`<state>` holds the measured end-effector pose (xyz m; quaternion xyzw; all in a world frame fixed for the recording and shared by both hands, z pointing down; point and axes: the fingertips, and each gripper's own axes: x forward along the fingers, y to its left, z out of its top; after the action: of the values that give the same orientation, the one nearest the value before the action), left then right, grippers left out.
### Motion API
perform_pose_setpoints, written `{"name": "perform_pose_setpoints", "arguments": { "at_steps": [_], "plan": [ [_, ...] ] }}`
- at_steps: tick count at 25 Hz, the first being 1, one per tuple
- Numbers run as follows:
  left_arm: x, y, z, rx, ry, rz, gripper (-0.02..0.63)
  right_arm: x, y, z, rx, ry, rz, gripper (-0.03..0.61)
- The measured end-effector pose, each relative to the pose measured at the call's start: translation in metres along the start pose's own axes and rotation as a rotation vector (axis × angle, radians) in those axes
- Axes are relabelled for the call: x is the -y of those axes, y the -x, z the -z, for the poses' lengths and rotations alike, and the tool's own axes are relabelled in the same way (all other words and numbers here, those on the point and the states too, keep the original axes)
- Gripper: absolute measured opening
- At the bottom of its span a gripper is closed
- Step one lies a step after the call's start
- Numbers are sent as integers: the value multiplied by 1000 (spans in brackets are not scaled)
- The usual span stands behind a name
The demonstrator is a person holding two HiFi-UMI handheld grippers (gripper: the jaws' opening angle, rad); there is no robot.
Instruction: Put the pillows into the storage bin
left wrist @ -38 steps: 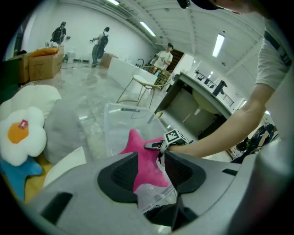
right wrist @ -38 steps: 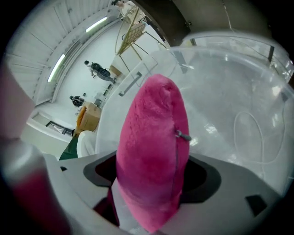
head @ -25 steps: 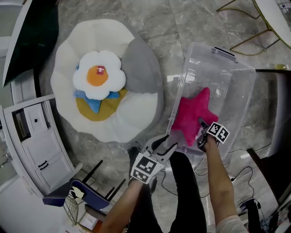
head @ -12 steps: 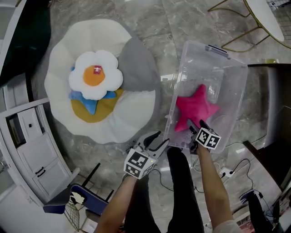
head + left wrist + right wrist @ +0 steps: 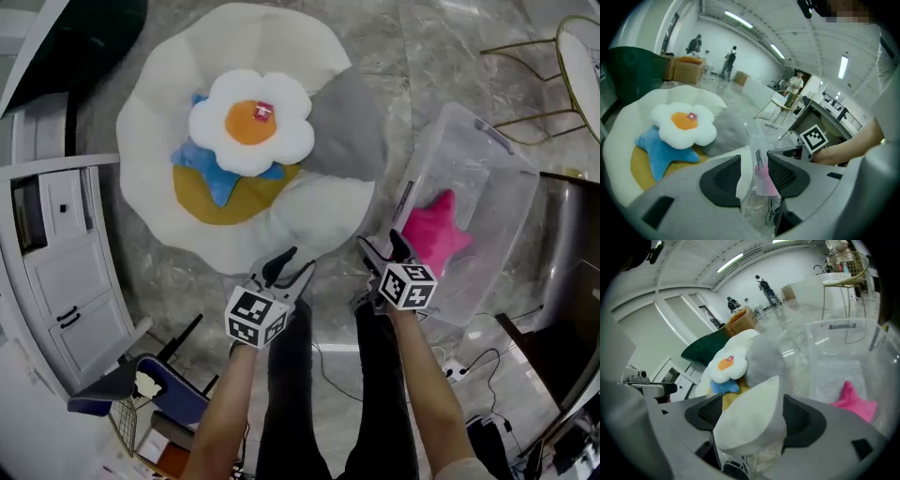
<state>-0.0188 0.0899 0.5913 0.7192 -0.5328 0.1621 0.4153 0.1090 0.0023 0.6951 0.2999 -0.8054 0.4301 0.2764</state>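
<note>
A white flower pillow with an orange centre lies on a blue star pillow and a mustard pillow. All three rest on a big white floor cushion with a grey part. To the right stands the clear storage bin, with a pink star pillow inside. My left gripper hangs open and empty at the cushion's near edge. My right gripper is open and empty beside the bin's near left corner. The left gripper view shows the flower pillow ahead; the right gripper view shows the pink star at right.
A white cabinet stands at left, a dark green shape at top left, a gold-legged chair at top right. Cables trail on the marble floor near the person's feet. A blue seat sits low left.
Both grippers have swung left, away from the bin toward the cushion. The right gripper has come out of the bin and left the pink star lying inside.
</note>
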Motion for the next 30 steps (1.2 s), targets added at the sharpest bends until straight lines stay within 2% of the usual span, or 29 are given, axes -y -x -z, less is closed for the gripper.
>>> {"name": "perform_pose_setpoints", "arguments": {
  "at_steps": [8, 13, 16, 20, 26, 30],
  "plan": [
    [-78, 74, 14, 89, 114, -90, 183, -110, -59, -20, -61, 203, -72, 397],
    [-110, 95, 23, 116, 167, -93, 183, -177, -100, -27, -110, 401, -126, 397],
    [-133, 108, 30, 122, 190, -95, 183, -208, -130, -33, -118, 487, -128, 397],
    [-159, 124, 39, 104, 199, -86, 183, -235, -173, -32, -156, 600, -88, 398],
    [-197, 148, 52, 69, 166, -57, 183, -254, -233, -34, -197, 766, 53, 399],
    [-230, 161, 62, 68, 168, -63, 183, -267, -273, -30, -235, 850, 81, 399]
  ]
}}
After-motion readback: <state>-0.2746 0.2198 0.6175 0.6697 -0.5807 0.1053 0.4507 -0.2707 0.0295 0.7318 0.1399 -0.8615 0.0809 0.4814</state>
